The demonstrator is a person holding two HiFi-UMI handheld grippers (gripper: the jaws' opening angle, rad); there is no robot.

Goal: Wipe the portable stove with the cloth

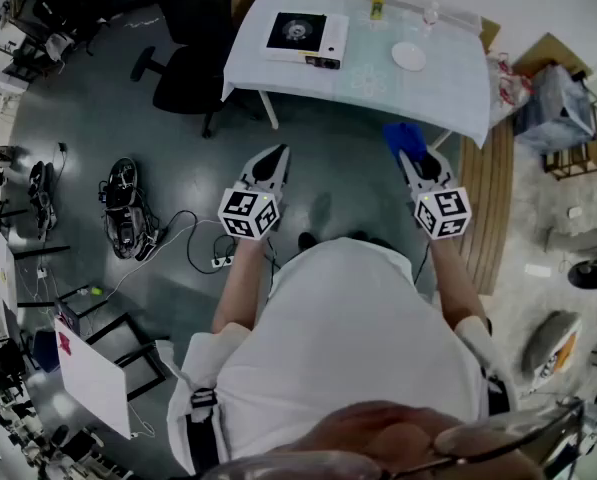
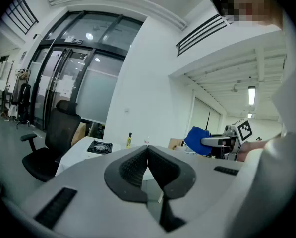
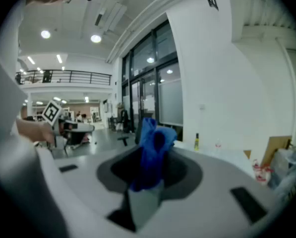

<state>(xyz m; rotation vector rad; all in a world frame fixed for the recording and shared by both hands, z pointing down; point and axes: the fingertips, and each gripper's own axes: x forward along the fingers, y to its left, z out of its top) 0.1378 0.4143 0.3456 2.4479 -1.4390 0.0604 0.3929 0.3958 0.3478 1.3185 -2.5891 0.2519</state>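
Note:
The portable stove [image 1: 305, 36], white with a black burner top, sits on the left part of the white table [image 1: 438, 88] at the far end of the room; it also shows small in the left gripper view as the stove [image 2: 99, 147]. My right gripper [image 1: 410, 151] is shut on a blue cloth [image 1: 402, 138], held in the air short of the table's near edge. The cloth [image 3: 151, 150] sticks up between the jaws. My left gripper [image 1: 275, 160] hangs over the floor, shut and with nothing in it, its tips [image 2: 147, 151] touching.
A small bottle [image 1: 377, 2], a clear glass [image 1: 430, 15] and a white plate [image 1: 409, 56] stand on the table. A black office chair [image 1: 191, 73] stands left of it. A wooden pallet [image 1: 488, 203] and bags lie to the right. Cables and gear lie on the grey floor at left.

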